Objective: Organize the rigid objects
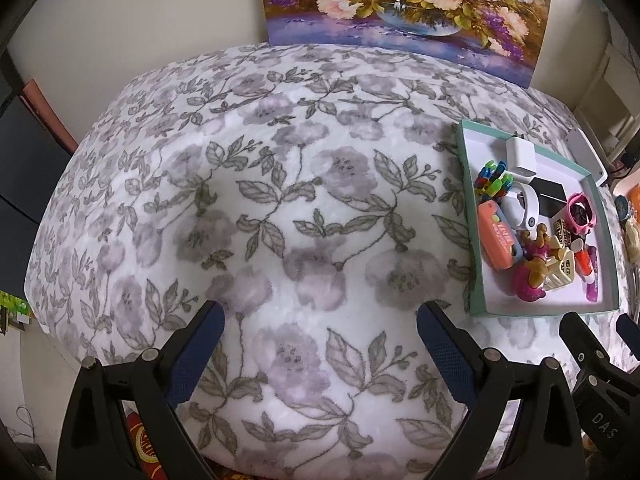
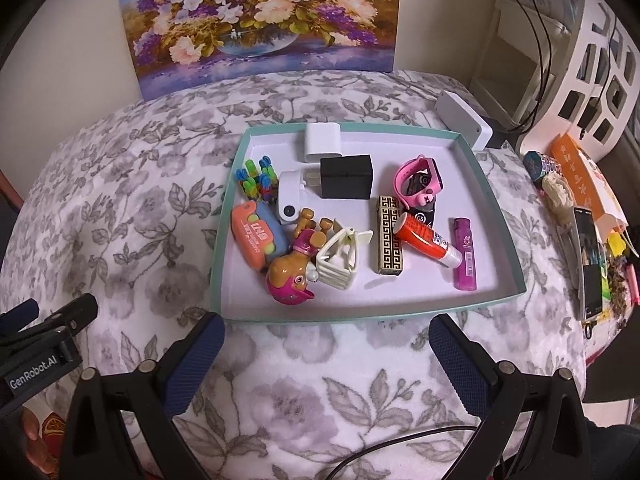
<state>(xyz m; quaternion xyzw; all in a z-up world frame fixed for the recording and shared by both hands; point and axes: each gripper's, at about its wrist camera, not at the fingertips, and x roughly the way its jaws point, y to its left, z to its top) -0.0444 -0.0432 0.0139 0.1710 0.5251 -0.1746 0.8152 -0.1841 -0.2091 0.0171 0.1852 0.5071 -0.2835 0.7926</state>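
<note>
Grippers at rest: left gripper and right gripper both gaped wide, holding nothing, above the floral blanket. Small rigid objects lay clustered inside the teal-rimmed tray, just beyond the right gripper.

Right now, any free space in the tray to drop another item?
Free: the tray's right strip past the purple lighter, its far-right corner beyond the pink watch, and its near edge. Crowded: left half, around the toy dog and black box.
</note>
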